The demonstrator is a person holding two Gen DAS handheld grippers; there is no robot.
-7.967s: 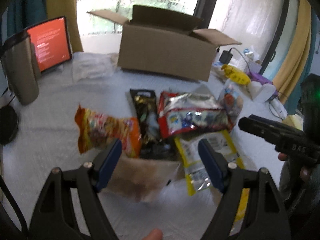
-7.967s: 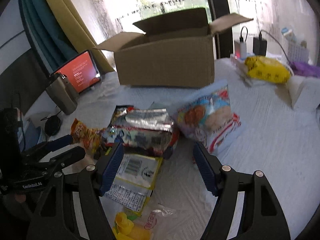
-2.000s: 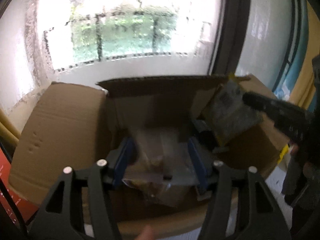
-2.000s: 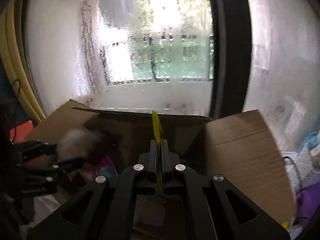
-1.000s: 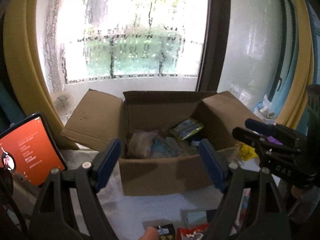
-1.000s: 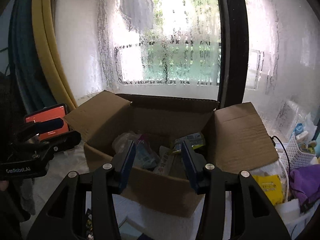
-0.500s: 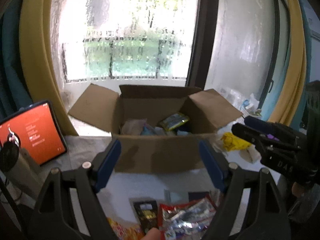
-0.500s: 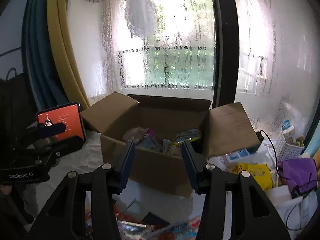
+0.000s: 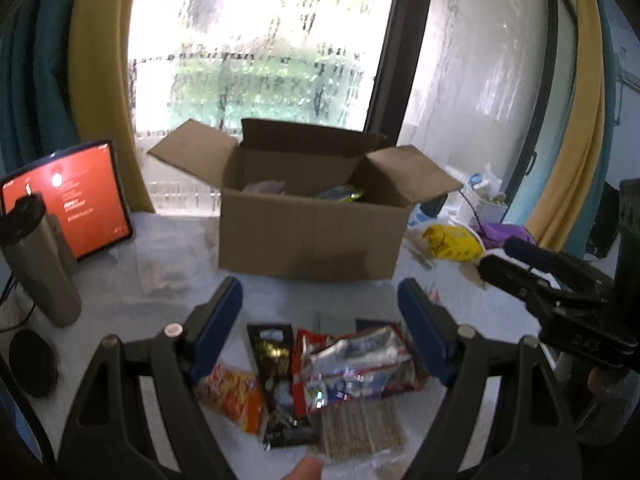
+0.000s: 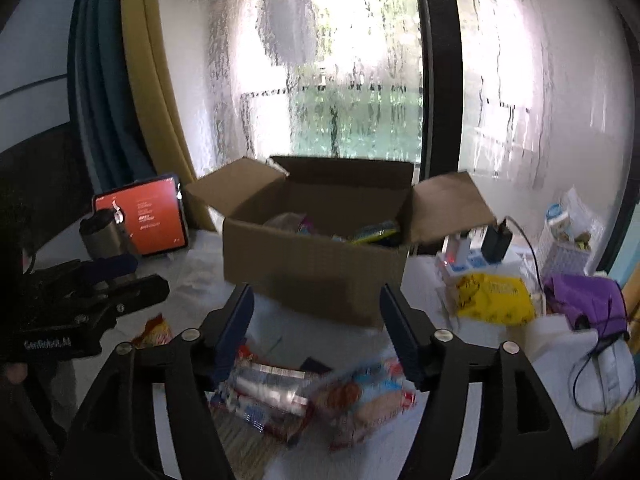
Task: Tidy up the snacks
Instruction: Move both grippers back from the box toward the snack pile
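An open cardboard box [image 9: 312, 236] stands at the back of the white table by the window, with several packets inside, a yellow-green one [image 9: 340, 193] on top. In front of it lies a pile of snacks: an orange packet [image 9: 232, 396], a black packet [image 9: 276, 364], a red and silver packet [image 9: 352, 364] and a clear pack of brown crackers [image 9: 360, 424]. My left gripper [image 9: 320, 312] hangs open and empty above the pile. My right gripper [image 10: 316, 320] is empty too, its jaws opening, above a pink and blue biscuit packet [image 10: 368, 396].
A tablet with a red screen [image 9: 68, 196] and a steel tumbler [image 9: 40, 260] stand at the left. Right of the box are a yellow packet [image 10: 492, 300], a charger with cable [image 10: 496, 240], a white basket [image 10: 564, 252] and purple cloth [image 10: 584, 296].
Both grippers have drawn back from the box and sunk a little, so the snack pile on the table has come into view. The right jaws have spread wider.
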